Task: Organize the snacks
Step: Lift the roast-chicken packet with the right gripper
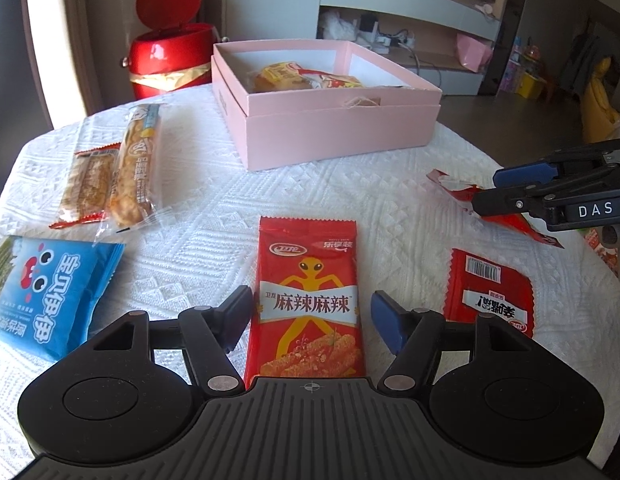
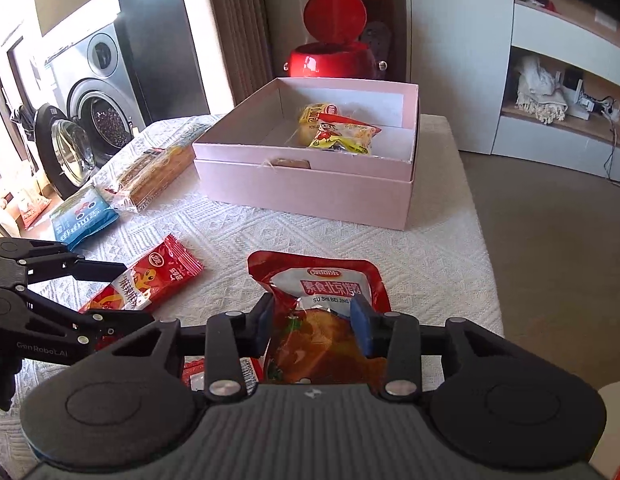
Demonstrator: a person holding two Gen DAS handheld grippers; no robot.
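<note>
My left gripper [image 1: 312, 312] is open, its fingers on either side of a red spicy-strip packet [image 1: 307, 300] that lies flat on the white cloth. My right gripper [image 2: 314, 326] is shut on a red Beijing-duck snack pouch [image 2: 322, 300], which crumples between the pads; it also shows in the left wrist view [image 1: 490, 202]. An open pink box [image 1: 330, 120] at the back of the table holds a few yellow snack packets [image 2: 338, 130]. The left gripper also shows at the left of the right wrist view [image 2: 121, 292], around the red packet [image 2: 145, 280].
A small red packet [image 1: 490, 296] lies face down right of the left gripper. A blue packet [image 1: 49, 292] and two long biscuit packs [image 1: 113, 164] lie on the left. A red lidded bin [image 1: 169, 52] stands behind the table. The table edge [image 2: 486, 248] runs along the right.
</note>
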